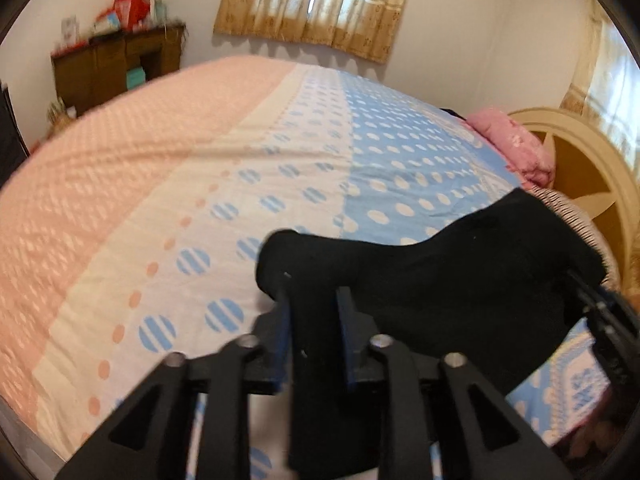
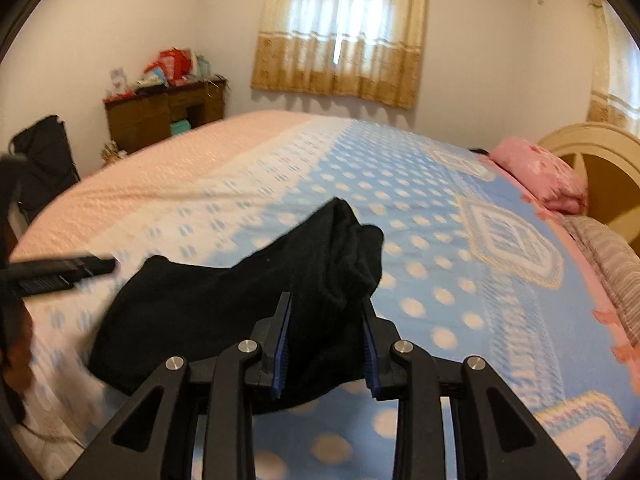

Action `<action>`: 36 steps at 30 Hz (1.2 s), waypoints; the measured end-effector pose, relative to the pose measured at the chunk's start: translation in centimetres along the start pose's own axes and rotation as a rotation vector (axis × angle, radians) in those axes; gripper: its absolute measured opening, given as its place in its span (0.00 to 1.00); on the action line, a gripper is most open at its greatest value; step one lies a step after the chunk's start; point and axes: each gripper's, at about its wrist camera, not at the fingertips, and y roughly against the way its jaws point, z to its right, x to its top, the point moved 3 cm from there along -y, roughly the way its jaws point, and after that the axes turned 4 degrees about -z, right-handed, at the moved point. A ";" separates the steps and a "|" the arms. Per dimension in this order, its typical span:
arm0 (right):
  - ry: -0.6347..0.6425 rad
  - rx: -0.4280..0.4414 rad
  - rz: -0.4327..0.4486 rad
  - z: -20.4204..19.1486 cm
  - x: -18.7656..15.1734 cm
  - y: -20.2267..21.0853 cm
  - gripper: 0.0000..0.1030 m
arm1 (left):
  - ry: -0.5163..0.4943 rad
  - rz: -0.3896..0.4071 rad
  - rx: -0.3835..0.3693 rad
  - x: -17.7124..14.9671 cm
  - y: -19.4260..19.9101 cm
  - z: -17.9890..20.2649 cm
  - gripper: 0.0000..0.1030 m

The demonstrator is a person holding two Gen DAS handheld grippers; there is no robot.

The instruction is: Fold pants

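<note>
While pale walls close the room on every side, a wide bed (image 2: 280, 168) takes up most of both views, its cover running from a pink dotted band through a cream strip into light blue with white spots and, nearer the headboard, framed diamond patterns. Curtains (image 2: 340, 44) in gold and white hang over a bright window on the far wall. A cream and tan headboard (image 2: 600, 164) curves up at the right, with a pink pillow (image 2: 540, 176) lying just before it and a grey striped blanket (image 2: 612, 256) beside that. In the far left corner stands a dark wooden cabinet (image 2: 160, 116) with red and white clutter piled on top, and a black chair (image 2: 44, 160) sits near it.

Black pants (image 2: 224, 304) hang bunched over the blue part of the cover, stretched between the two tools. The right gripper (image 2: 326, 308) is clamped on one gathered end of the fabric, blue pads pressing its folds. The left gripper (image 1: 312, 300) has the other end between its blue pads; motion blur hides whether they press it.
</note>
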 end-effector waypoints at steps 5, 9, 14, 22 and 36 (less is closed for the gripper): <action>-0.123 -0.003 -0.103 3.7 -4.7 -1.4 0.29 | -0.016 0.044 0.030 -0.5 0.8 -0.6 0.83; -0.144 0.005 -0.094 3.8 -5.7 -1.5 0.29 | -0.001 -0.041 -0.014 -1.7 -1.4 0.9 0.82; -0.150 0.013 -0.085 3.9 -5.5 -1.7 0.29 | -0.042 -0.139 0.023 -3.4 -4.0 3.6 0.82; -0.170 0.013 -0.106 3.9 -6.2 -2.3 0.29 | -0.088 -0.161 0.081 -5.0 -5.2 5.3 0.53; -0.163 0.010 -0.080 3.6 -5.7 -1.5 0.29 | -0.189 -0.091 0.147 -4.6 -4.6 7.0 0.14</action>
